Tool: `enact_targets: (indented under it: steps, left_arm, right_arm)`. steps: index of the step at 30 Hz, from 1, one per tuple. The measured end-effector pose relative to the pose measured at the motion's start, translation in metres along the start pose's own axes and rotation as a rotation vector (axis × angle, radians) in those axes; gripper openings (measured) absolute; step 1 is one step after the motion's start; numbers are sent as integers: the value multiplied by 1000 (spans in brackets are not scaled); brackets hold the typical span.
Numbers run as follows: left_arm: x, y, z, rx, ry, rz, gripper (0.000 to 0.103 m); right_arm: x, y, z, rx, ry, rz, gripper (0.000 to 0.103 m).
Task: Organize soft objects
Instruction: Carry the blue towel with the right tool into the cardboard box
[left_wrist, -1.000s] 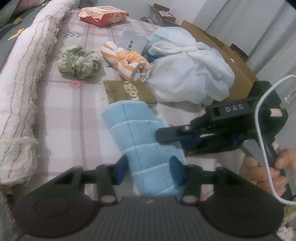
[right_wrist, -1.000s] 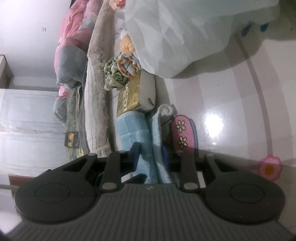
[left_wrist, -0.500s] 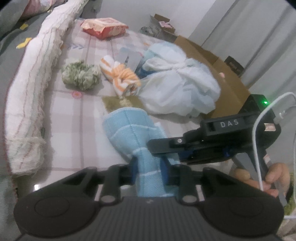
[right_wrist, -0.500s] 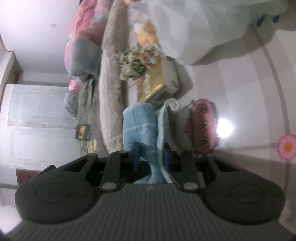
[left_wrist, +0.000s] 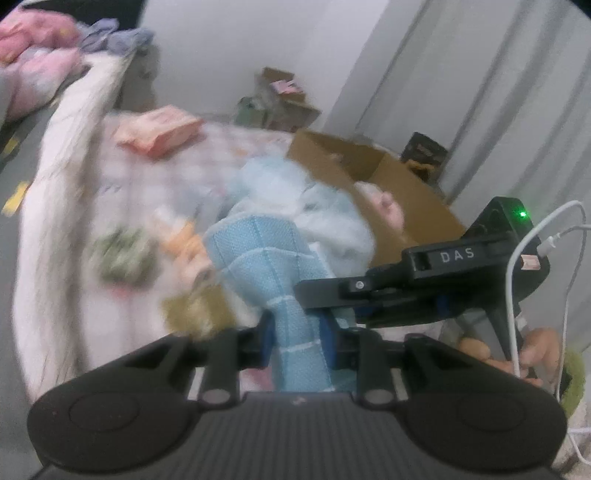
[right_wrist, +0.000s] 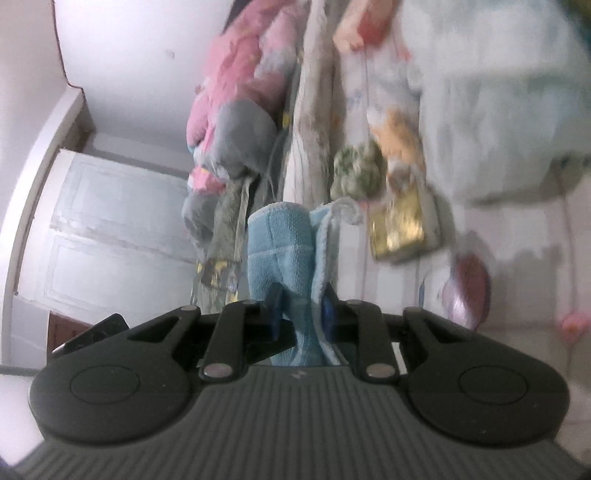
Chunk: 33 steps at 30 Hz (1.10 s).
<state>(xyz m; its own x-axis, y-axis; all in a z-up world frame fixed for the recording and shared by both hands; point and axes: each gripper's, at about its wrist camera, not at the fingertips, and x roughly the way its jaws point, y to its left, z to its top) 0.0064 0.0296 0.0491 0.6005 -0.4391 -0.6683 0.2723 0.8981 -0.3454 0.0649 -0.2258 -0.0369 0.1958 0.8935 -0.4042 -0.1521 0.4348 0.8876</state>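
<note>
My left gripper (left_wrist: 297, 338) is shut on the folded light blue towel (left_wrist: 266, 266), which stands up between its blue pads. My right gripper (right_wrist: 301, 314) is shut on the same blue towel (right_wrist: 280, 243) from the side; its black body shows in the left wrist view (left_wrist: 424, 280). The towel is lifted off the checked pink table (left_wrist: 122, 295). On the table lie a green scrunchie (left_wrist: 120, 254), an orange striped cloth (left_wrist: 177, 236) and a pale blue bundle of fabric (left_wrist: 317, 206), all blurred.
A gold packet (right_wrist: 397, 221) lies below the towel, with a pink flowered case (right_wrist: 469, 291) beside it. An open cardboard box (left_wrist: 373, 177) stands at the table's right. A rolled white blanket (left_wrist: 62, 192) runs along the left edge. A pink wipes pack (left_wrist: 159, 133) lies at the back.
Both grippers closed on the blue towel and raised it off the table. The views have tilted up and the table has dropped away; the scene is motion-blurred.
</note>
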Motion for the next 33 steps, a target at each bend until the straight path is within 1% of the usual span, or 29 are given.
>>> enact_targets:
  steps: [2,5,9,11,14,17,18,22,26,29,31,33]
  left_arm:
    - [14,-12,19,25,-8,-26,26]
    - [40,-37,49,81,-20,-74,26]
    - [86,-87,87,165,-46,-142,27]
    - [113,-112,103,187,-52,-177,28]
    - [159,-145,120,188,-46,-232,29]
    - [206,-173,132,171,-13,-265,30]
    - [223,-183,135,174,5,-270,32]
    - [281,-210,141,186,81,-262,33]
    - [332,-217,141,183,188,-218,35]
    - [355,-209,139,163,242,-199,35]
    - [359,-201,138,154,254,-193,35]
    - [363,-195,138,150,259,-190,36]
  right_arm:
    - [-18,4,14,-19,-52,-14,20]
    - [-56,6,37,-42,-138,-47,20]
    - [-115,4,69,-79,-260,-120,19]
    - [-147,-1,89,-85,-317,-173,19]
    - [-187,-12,115,-96,-379,-271,18]
    - [-222,-29,138,-111,-414,-382,17]
    - [-230,-36,146,-116,-420,-418,17]
    - [-250,-65,176,-132,-423,-569,16]
    - [-253,-97,201,-129,-386,-668,14]
    - [-235,-114,217,-139,-344,-729,13]
    - [-233,-123,224,-169,-318,-779,13]
    - [-222,-123,227,-186,-293,-805,14]
